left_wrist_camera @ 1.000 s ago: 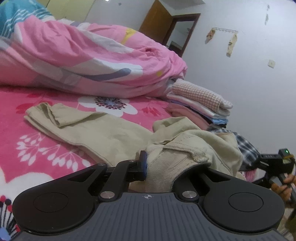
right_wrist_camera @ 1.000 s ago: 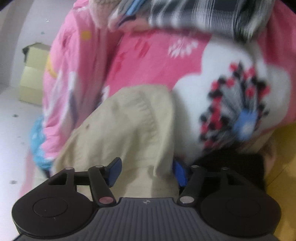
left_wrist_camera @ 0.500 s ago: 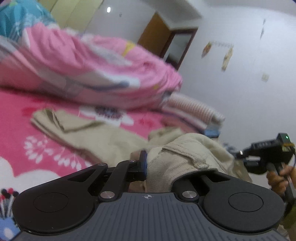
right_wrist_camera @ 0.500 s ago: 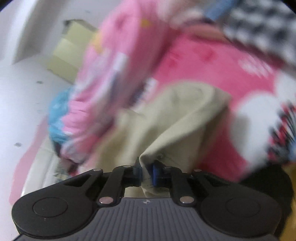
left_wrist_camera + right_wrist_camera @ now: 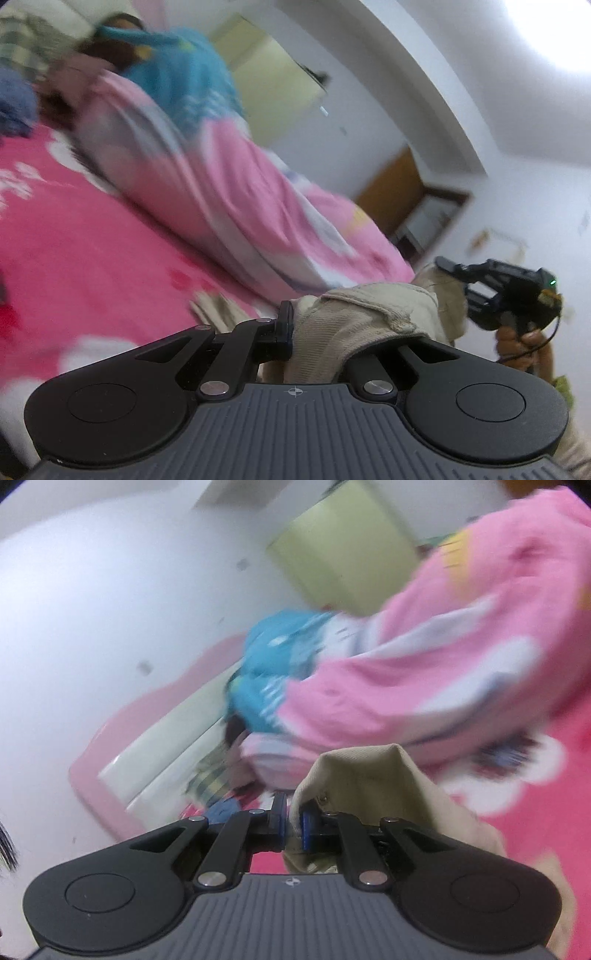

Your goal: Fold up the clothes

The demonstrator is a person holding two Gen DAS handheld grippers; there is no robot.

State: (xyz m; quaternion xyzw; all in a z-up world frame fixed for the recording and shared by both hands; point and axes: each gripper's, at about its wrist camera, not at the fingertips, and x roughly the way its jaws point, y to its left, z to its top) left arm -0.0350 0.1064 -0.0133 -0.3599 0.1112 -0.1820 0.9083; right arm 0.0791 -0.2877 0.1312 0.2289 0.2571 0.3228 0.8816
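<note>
While both grippers clamp beige trousers [image 5: 369, 314], a quilt [image 5: 229, 206] (pink) lies behind.

We find no legible txt, label, brand or no. in either view, w/ only a small crosshair mark moulded on each gripper body [image 5: 294, 391] [image 5: 291, 881] and blurred white print, unreadable, on the blue bedding [image 5: 273, 653].
</note>
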